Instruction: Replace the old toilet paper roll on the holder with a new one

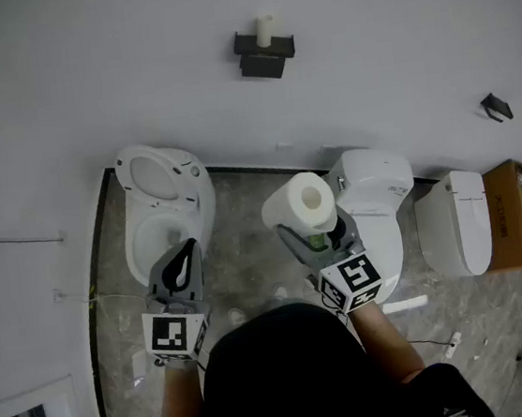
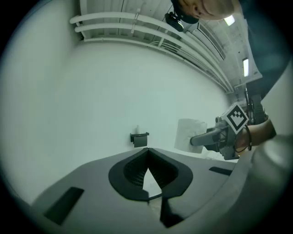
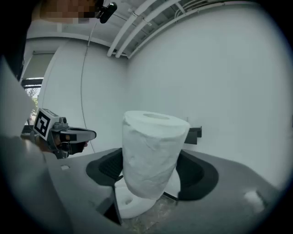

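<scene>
**Operator:** Where is the new roll?

**Describer:** The new roll [image 1: 300,205] is white and full. It sits between the jaws of your right gripper [image 1: 315,236], which grip its sides low down. It stands nearly upright with a slight tilt, held in the air in front of you.

**Operator:** And the holder?

**Describer:** The holder [image 1: 264,54] is a small dark bracket on the white wall [image 1: 84,73], well apart from the new roll and straight ahead of both grippers. The old roll [image 1: 265,30] stands upright on it (a thin pale tube, too small to tell more).

**Operator:** What about my left hand?

**Describer:** Your left gripper [image 1: 187,254] has its jaws clenched together with nothing between them. It is held beside the right one, apart from it, and points toward the wall.

**Operator:** What lies around them?

**Describer:** Below your left gripper is an open toilet [image 1: 163,215], white, with its lid raised against the wall. Below the new roll and to its right is a second toilet [image 1: 374,208] with its lid down. A third toilet [image 1: 456,221] stands further right, and a brown box [image 1: 510,215] is just beside it. The floor [image 1: 251,280] is grey and marbled.
</scene>
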The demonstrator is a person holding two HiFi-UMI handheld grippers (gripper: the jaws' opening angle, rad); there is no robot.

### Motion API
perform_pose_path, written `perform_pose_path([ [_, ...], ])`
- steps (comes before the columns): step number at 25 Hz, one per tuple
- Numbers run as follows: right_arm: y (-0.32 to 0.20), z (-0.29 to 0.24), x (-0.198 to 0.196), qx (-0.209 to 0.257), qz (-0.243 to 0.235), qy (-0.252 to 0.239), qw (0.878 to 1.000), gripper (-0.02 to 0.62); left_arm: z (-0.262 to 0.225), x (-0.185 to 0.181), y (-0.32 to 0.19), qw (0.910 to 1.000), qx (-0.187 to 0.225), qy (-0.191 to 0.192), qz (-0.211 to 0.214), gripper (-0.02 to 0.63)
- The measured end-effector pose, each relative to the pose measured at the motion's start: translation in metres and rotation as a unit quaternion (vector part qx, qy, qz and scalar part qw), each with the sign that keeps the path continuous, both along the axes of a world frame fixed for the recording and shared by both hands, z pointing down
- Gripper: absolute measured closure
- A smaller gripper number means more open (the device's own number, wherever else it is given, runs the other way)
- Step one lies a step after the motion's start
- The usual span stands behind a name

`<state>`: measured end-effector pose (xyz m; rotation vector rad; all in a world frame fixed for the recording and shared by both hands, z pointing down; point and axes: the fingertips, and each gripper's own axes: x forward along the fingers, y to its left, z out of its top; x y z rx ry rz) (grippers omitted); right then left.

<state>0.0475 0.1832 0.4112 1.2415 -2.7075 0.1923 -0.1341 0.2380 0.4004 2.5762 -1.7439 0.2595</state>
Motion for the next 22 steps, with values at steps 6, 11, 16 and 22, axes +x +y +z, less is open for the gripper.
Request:
perform_pose_path([
  [6, -0.015, 0.003, 0.036, -0.01, -0.002, -0.017, 1.0, 0.242, -0.003, 0.028, -0.021, 0.9993, -0.001, 0.035, -0.013, 0.592],
  [11, -0.035, 0.009, 0.081, -0.019, 0.009, -0.032, 0.999, 0.241, -0.002, 0.063, -0.045, 0.9992, -0.008, 0.037, -0.008, 0.592],
  [16, -0.053, 0.024, 0.113, -0.032, 0.014, -0.025, 0.999, 0.241, 0.007, 0.093, -0.063, 0.9995, -0.019, 0.022, -0.007, 0.592],
  [22, -0.083, 0.037, 0.116, -0.051, 0.017, -0.028, 0.998, 0.241, 0.022, 0.1, -0.096, 0.9992, -0.035, 0.02, 0.005, 0.592],
])
